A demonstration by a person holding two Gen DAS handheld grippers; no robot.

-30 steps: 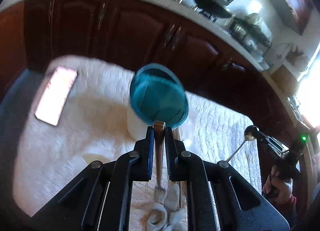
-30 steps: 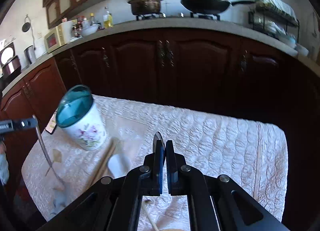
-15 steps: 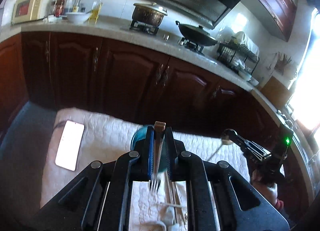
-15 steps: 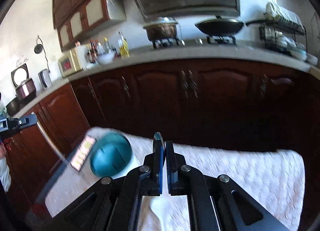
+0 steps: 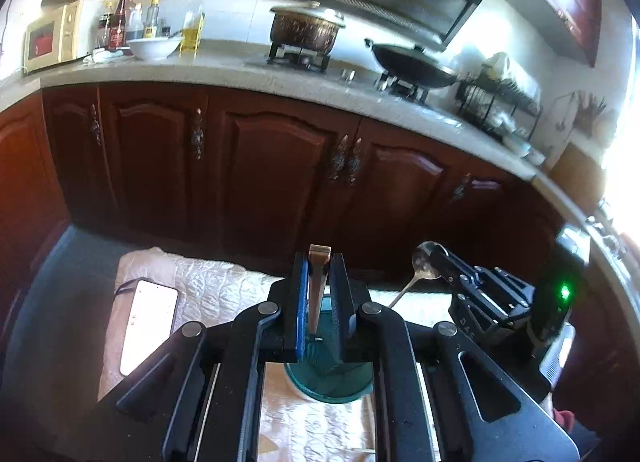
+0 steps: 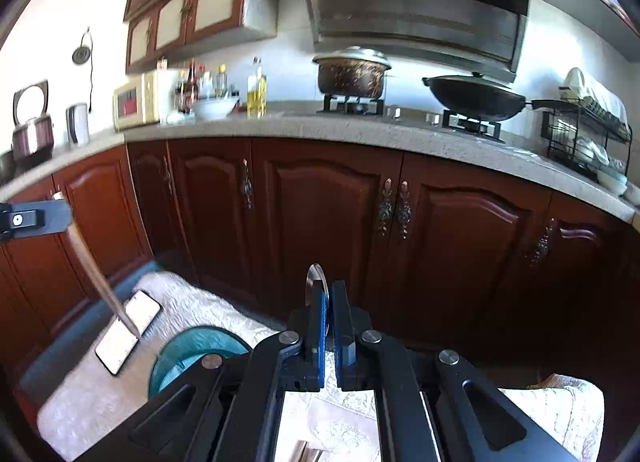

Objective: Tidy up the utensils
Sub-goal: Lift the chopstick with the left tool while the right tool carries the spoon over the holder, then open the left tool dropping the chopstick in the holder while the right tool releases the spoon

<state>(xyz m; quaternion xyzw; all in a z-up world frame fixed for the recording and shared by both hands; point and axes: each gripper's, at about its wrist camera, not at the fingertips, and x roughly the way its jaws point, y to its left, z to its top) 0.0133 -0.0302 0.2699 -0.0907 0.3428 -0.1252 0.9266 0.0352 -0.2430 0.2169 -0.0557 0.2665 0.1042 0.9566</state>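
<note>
- Our left gripper (image 5: 319, 302) is squeezed tight on a fork (image 5: 318, 286). We hold it by the handle end, and the prongs point down into the cup (we can hardly see them).
- The fork looks thin, hard and light. It looks smooth, so we think it can slip or swing if we hold it loosely.
- The blue-green cup (image 5: 329, 382) stands on the white cloth (image 5: 224, 286), right under the fork. It looks like it could break, so we should lower the fork gently.
- Our right gripper (image 6: 327, 326) is pinched shut on a spoon (image 5: 425, 262). We hold it by the bowl, and the handle hangs down toward the cup.
- A bowl is round and slick, so this hold may be wobbly.
</note>
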